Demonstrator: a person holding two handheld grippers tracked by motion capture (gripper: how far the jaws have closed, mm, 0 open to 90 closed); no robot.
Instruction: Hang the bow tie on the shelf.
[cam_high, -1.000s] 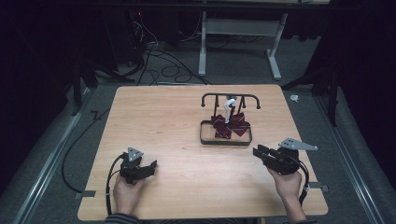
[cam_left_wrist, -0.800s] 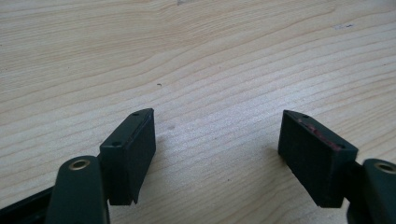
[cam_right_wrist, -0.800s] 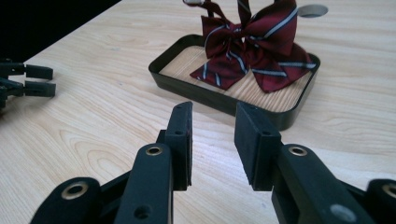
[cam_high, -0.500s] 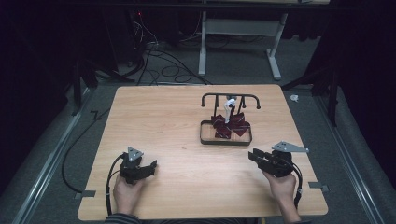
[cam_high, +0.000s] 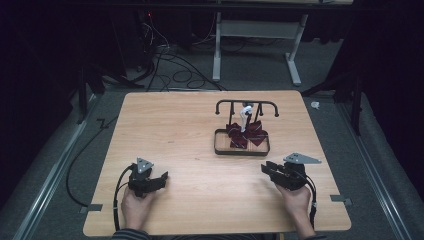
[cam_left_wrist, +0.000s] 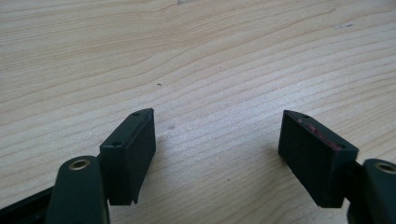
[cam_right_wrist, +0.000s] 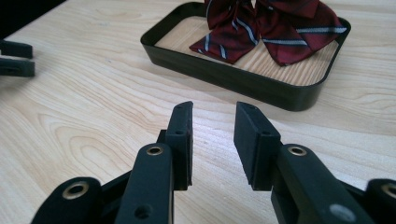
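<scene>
From above we saw a rack at the tray's twelve o'clock, right hand-held gripper view showed striped maroon bow ties inside the tray, nearest our right hand-held gripper, both our hand-held grippers spread, empty, over the table.

The pale wooden table is evenly lit from above, while the floor and room around its edges sink into near black. The high view is soft and grainy. In both gripper views the wood grain is crisp, short soft shadows lie under the black jaws, and the nearest jaw parts blur slightly.
</scene>
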